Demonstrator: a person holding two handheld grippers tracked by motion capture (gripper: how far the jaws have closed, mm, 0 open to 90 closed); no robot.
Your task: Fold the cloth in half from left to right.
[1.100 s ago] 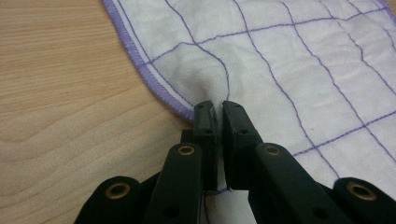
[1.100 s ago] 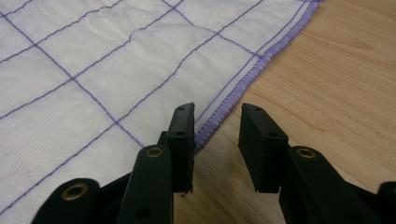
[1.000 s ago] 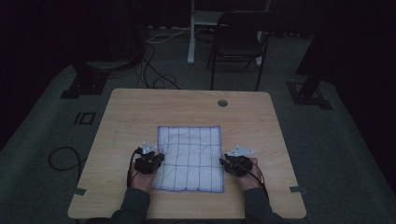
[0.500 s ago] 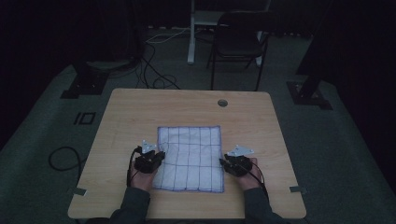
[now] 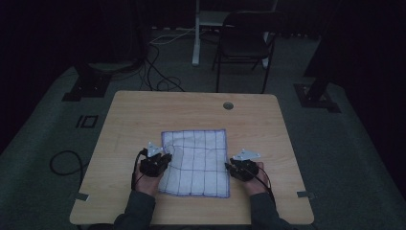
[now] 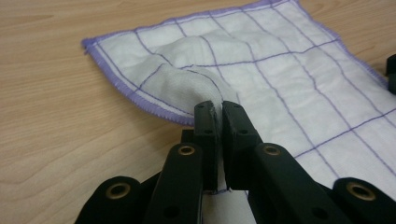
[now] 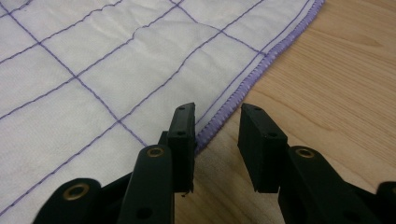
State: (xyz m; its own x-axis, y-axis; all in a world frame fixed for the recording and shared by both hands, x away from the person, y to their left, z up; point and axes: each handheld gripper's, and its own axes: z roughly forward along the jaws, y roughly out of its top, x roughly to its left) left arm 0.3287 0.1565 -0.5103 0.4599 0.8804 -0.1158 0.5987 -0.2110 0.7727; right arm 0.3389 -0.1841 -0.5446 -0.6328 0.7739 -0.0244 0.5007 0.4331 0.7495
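Cloth (image 5: pixel 196 163), white with purple grid, lies flat at lower centre of bench (image 5: pixel 143 110) in high view. Little differs from a second ago: both hands parked at same cloth edges. Left tool (image 6: pixel 217 112) clamped tight on cloth's left edge, fabric bunched into ridge at jaw tips. Right tool (image 7: pixel 216 122) half open, jaws straddling purple hem at right edge, nothing pinched. Judgement: one side secured; right still needs to close on hem before any lift or fold.
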